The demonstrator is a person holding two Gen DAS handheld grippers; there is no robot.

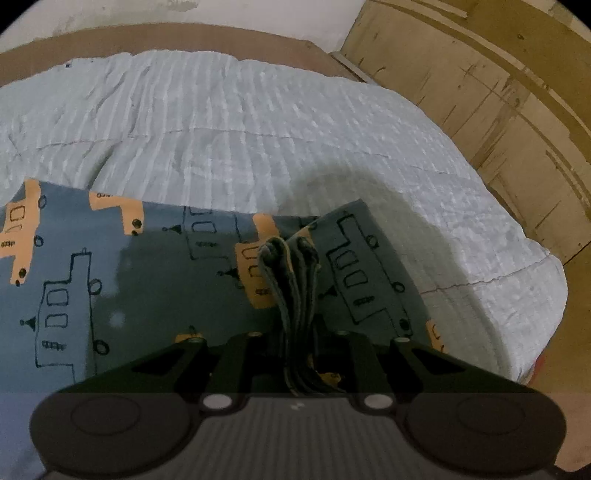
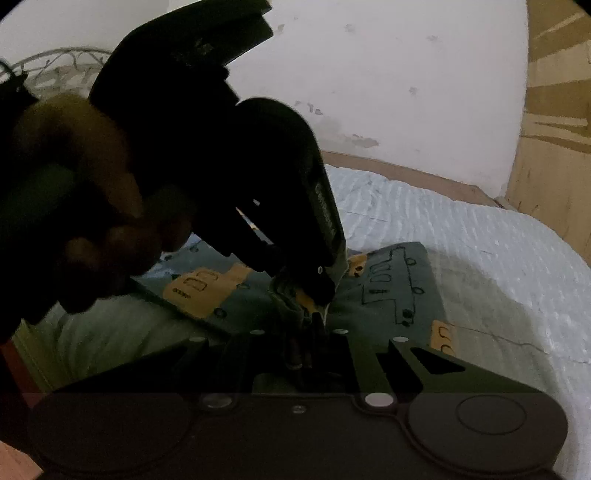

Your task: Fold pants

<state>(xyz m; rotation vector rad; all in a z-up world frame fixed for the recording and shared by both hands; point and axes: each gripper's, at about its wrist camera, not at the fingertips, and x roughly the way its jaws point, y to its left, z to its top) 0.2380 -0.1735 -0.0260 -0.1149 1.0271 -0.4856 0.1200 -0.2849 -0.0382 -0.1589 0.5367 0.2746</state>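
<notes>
Pants point(image 1: 129, 280) on the bedspread point(image 1: 258, 140), wooden panel point(image 1: 498, 92) right, wall point(image 1: 184, 11) probably behind

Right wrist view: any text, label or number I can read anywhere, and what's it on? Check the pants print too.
Left gripper: a pale printed label on its side, too dark and blurred to read.
Pants: only drawn vehicle shapes, no letters or numbers.
Nothing else carries text in either view.

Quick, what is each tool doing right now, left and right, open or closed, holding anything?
Left tool: closed on a bunched edge of the pants.
Right tool: closed on the same bunched fabric, right beside the left tool.
</notes>
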